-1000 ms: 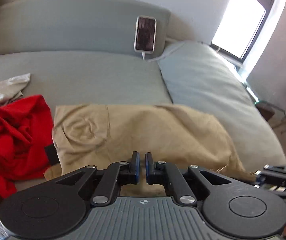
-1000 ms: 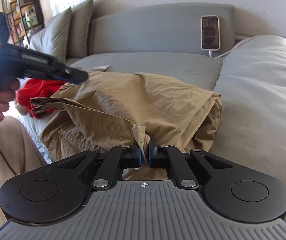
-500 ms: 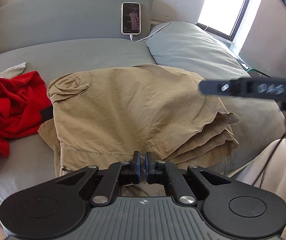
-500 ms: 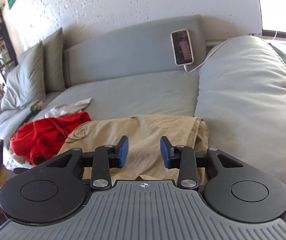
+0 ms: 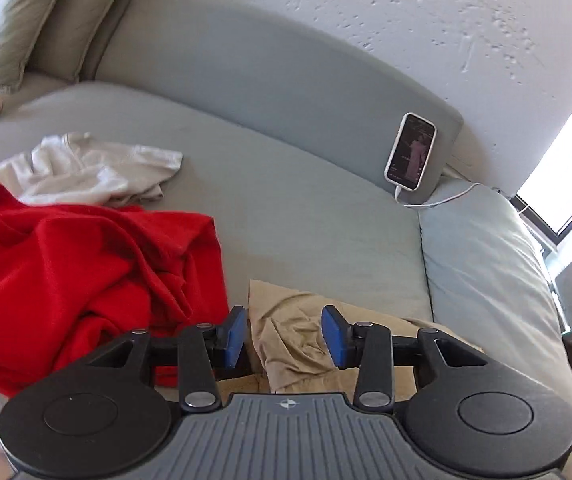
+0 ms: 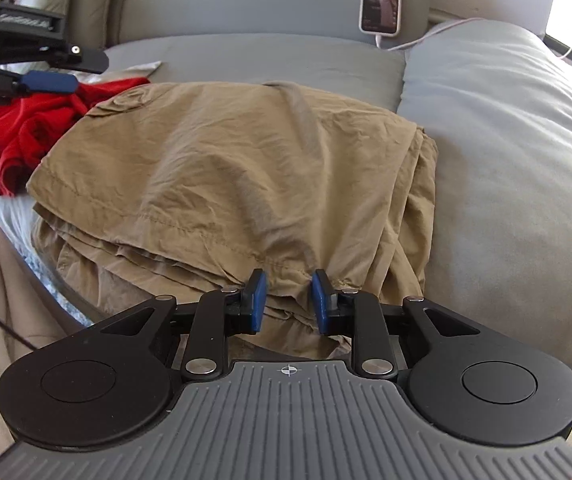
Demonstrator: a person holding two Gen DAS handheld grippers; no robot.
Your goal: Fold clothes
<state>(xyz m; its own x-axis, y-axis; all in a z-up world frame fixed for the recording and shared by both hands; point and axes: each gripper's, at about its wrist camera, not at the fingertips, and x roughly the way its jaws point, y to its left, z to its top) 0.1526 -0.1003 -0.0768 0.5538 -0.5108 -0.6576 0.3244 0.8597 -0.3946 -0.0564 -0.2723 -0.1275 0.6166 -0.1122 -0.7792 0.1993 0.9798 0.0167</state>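
Note:
A folded tan garment (image 6: pixel 230 168) lies on the grey sofa seat; its far left corner shows in the left wrist view (image 5: pixel 297 336). My right gripper (image 6: pixel 286 300) is open, its blue pads on either side of the garment's near hem. My left gripper (image 5: pixel 284 334) is open and empty above the tan garment's corner; it also shows in the right wrist view (image 6: pixel 46 68), raised over a crumpled red garment (image 5: pixel 70 276). A crumpled white garment (image 5: pixel 94 172) lies behind the red one.
A phone (image 5: pixel 410 151) leans on the sofa backrest (image 5: pixel 246 76) with a white cable running right. A grey cushion (image 6: pixel 505 152) lies to the right of the tan garment. Pillows (image 5: pixel 14 16) stand at the far left. A window (image 5: pixel 565 168) is at the right.
My left gripper let go of the tan garment, opened and swung left toward the red garment. My right gripper came down to the tan garment's near hem and narrowed its opening.

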